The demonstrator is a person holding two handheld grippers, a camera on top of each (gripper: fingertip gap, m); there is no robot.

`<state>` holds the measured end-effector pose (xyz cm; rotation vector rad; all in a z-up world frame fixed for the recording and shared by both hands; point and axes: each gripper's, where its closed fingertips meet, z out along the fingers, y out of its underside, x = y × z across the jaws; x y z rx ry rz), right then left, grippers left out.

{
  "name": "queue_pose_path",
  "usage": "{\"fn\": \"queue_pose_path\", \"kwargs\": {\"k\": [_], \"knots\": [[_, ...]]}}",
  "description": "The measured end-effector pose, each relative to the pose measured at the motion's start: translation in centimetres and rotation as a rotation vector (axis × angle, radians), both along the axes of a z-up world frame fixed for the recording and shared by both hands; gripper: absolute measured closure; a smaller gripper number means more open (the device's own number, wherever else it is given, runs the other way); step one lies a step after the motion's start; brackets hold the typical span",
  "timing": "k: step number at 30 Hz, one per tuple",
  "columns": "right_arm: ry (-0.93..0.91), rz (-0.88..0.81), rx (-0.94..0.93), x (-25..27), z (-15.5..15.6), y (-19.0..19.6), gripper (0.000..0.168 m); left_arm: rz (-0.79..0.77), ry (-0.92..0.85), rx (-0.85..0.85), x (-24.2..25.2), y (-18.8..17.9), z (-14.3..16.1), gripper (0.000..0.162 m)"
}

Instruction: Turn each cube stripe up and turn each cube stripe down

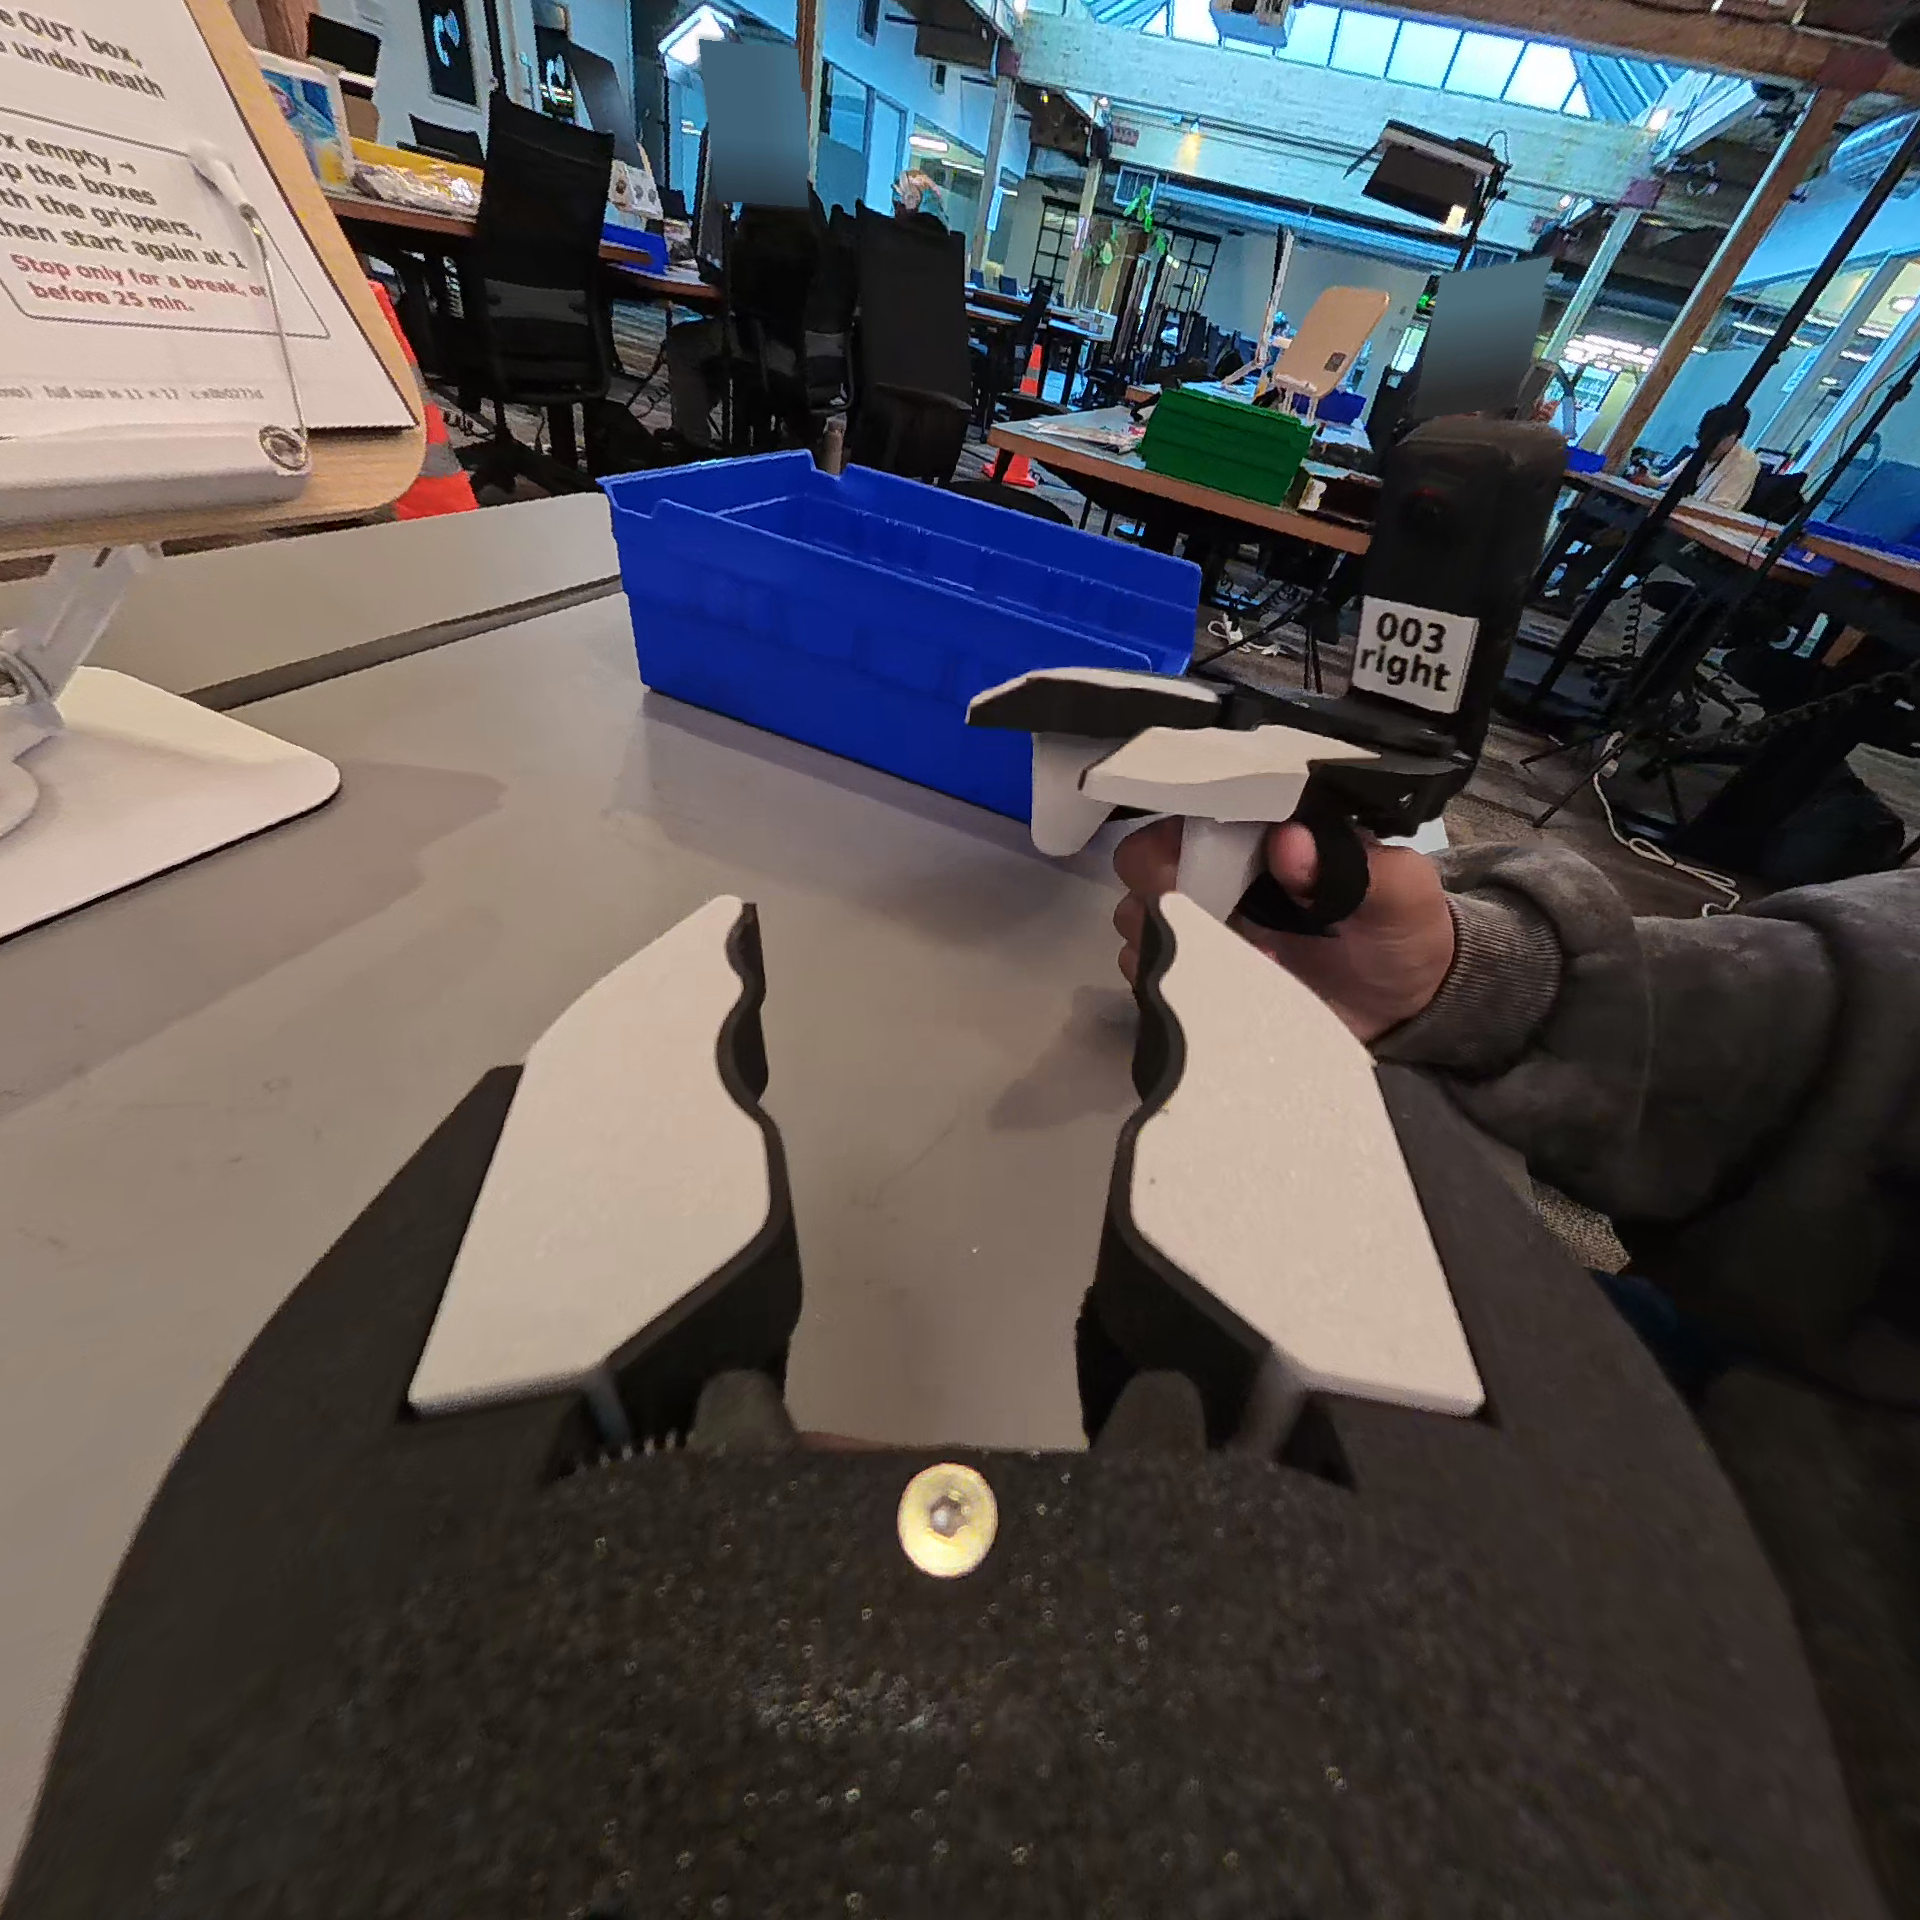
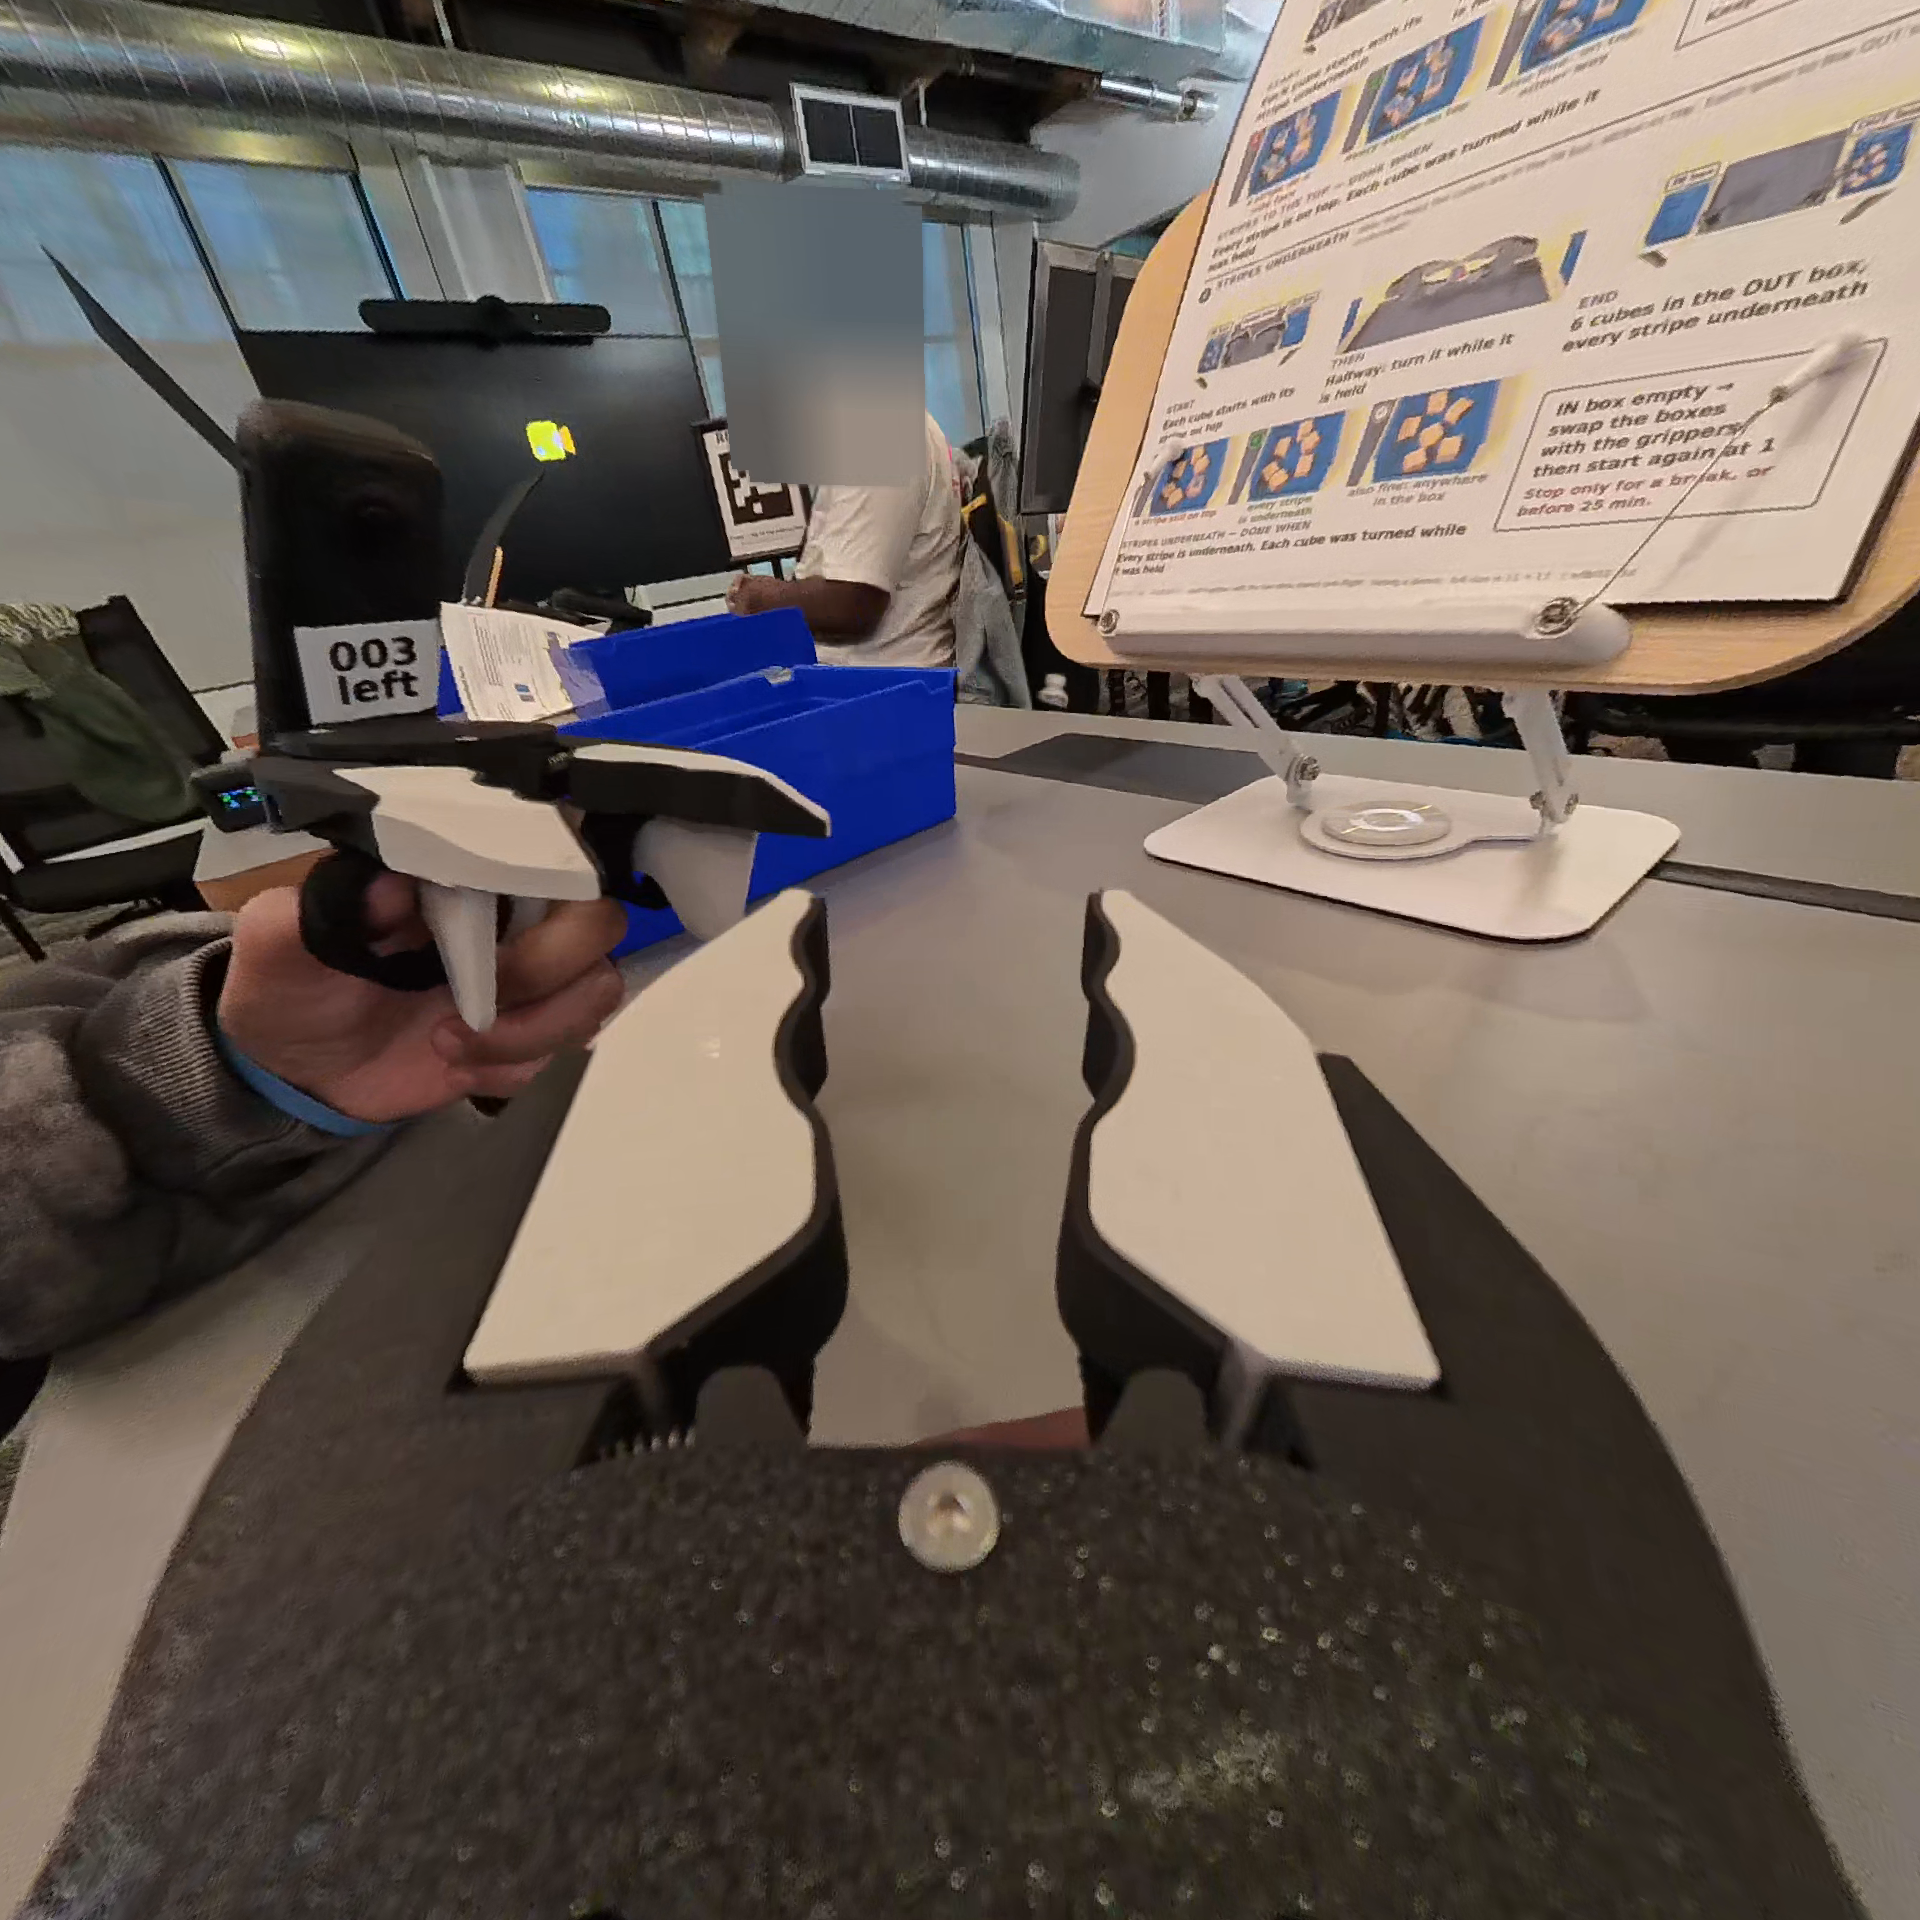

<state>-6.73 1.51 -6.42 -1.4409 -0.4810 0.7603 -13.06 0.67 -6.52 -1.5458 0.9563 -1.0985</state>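
Grey table [image 1: 436, 1039], busy open workshop.

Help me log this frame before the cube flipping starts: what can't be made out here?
- Cubes: none visible. Left wrist view: the blue bin wall hides its floor.
- Right wrist view: the other blue bin is partly behind the left tool, contents hidden.
- Stand's sheet: cut off by the frame edge.

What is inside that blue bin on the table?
Only the blue bin's ribbed inner walls show. No cubes are visible, but its near wall hides the floor, so something low could lie there.
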Motion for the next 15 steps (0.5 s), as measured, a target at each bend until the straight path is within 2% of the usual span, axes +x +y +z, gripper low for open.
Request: {"fn": "queue_pose_path", "kwargs": {"k": [6, 9, 11, 13, 15], "knots": [[-0.060, 0.001, 0.044, -0.7, -0.1, -0.6, 0.125, 0.004, 0.047, -0.012, 0.1, -0.4, -0.7, 0.094], [-0.060, 0.012, 0.038, -0.8, -0.2, -0.6, 0.126, 0.048, 0.102, -0.011, -1.4, -0.6, 0.3, 0.093], [-0.052, 0.014, 0.032, -0.8, -0.2, -0.6, 0.126, 0.078, 0.140, -0.018, -3.7, -0.7, 1.7, 0.089], [-0.043, 0.023, 0.024, -0.8, -0.2, -0.7, 0.126, 0.179, 0.173, -0.027, -7.9, 0.4, 3.4, 0.093], [-0.041, 0.031, 0.020, -1.0, -0.2, -0.7, 0.126, 0.268, 0.314, -0.099, -13.0, 2.2, 3.3, 0.090]]}}
